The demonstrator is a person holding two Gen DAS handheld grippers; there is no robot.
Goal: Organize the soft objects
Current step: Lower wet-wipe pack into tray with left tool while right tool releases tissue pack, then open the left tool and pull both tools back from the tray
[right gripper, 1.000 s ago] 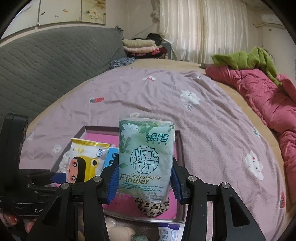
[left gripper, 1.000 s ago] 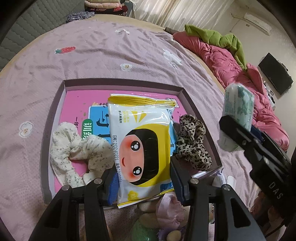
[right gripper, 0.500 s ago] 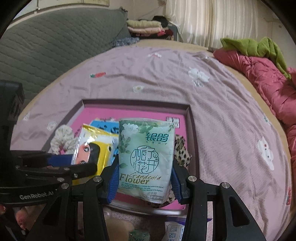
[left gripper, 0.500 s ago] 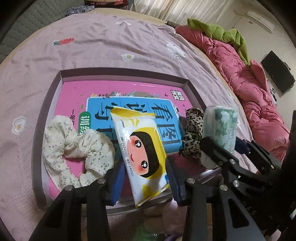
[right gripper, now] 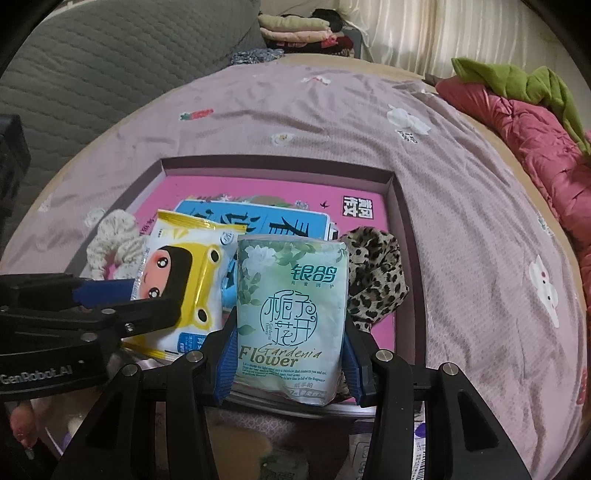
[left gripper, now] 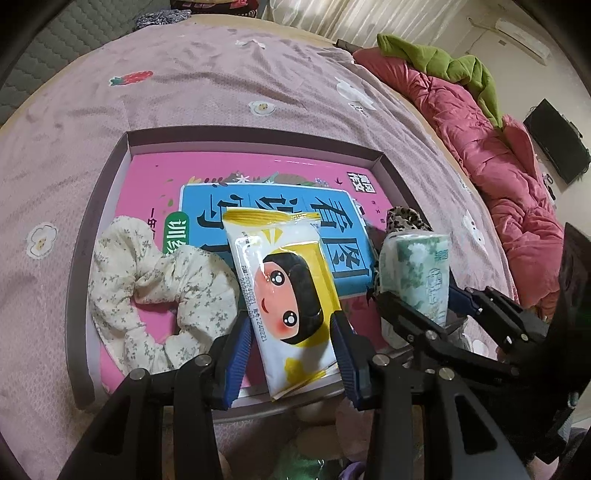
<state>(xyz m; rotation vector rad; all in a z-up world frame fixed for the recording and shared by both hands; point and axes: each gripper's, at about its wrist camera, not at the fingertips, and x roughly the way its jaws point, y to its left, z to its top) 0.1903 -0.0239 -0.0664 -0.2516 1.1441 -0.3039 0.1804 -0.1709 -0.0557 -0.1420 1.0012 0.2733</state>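
A shallow purple-grey tray (left gripper: pixel 251 134) (right gripper: pixel 277 162) lies on the lilac bedspread with a pink and blue book (left gripper: pixel 258 206) flat inside it. My left gripper (left gripper: pixel 291 321) (right gripper: pixel 122 306) is shut on a yellow wipes pack (left gripper: pixel 288 288) (right gripper: pixel 177 280) with a cartoon face. The pack is tilted, low over the tray's near edge. My right gripper (right gripper: pixel 290 325) (left gripper: pixel 439 302) is shut on a green flower-print tissue pack (right gripper: pixel 291 314) (left gripper: pixel 417 273), upright just right of the wipes. A white floral scrunchie (left gripper: pixel 155 291) (right gripper: pixel 110 240) lies at the tray's left. A leopard scrunchie (left gripper: pixel 406 219) (right gripper: pixel 376 273) lies at its right.
A pink quilt (left gripper: pixel 498 147) with a green garment on it runs along the bed's right side. A grey quilted headboard (right gripper: pixel 92 55) and folded clothes (right gripper: pixel 295 29) stand at the far end. Blurred soft items (left gripper: pixel 314 424) lie on the near side of the tray, under the grippers.
My right gripper has come down with the green pack, from high above the bed to just over the tray beside the leopard scrunchie. The wipes pack has tilted and sunk in my left gripper.
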